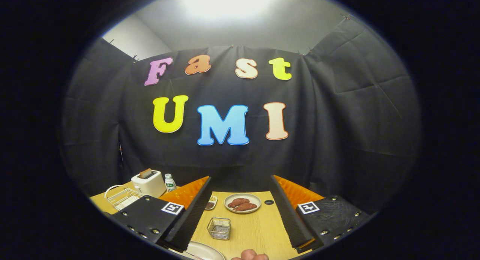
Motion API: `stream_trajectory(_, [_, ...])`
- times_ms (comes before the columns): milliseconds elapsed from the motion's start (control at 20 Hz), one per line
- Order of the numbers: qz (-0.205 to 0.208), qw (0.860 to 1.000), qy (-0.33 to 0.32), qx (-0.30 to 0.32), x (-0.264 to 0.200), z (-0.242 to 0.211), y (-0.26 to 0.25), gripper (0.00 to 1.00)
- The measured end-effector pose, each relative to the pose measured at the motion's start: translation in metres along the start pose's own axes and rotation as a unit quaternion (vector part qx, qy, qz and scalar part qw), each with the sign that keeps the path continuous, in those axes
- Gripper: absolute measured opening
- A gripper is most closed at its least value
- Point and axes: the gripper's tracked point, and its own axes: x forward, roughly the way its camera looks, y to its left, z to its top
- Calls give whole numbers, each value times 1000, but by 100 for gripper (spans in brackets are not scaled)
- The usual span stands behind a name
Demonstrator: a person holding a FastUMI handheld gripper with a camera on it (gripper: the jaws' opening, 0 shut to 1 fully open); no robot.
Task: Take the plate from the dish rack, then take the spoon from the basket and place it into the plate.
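Hand-held gripper (240, 215) open above table (258, 226)

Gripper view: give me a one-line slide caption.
Open gripper raised over the wooden table, a small wire basket and a plate of food between its fingers.

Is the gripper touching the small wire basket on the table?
Apart. The gripper view shows the gripper open, the wire basket standing on bare table between its fingers.
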Motion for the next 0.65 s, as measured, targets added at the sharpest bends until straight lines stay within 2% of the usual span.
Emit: stream_trajectory(650, [8,1000,11,11,5,-29,-19,95])
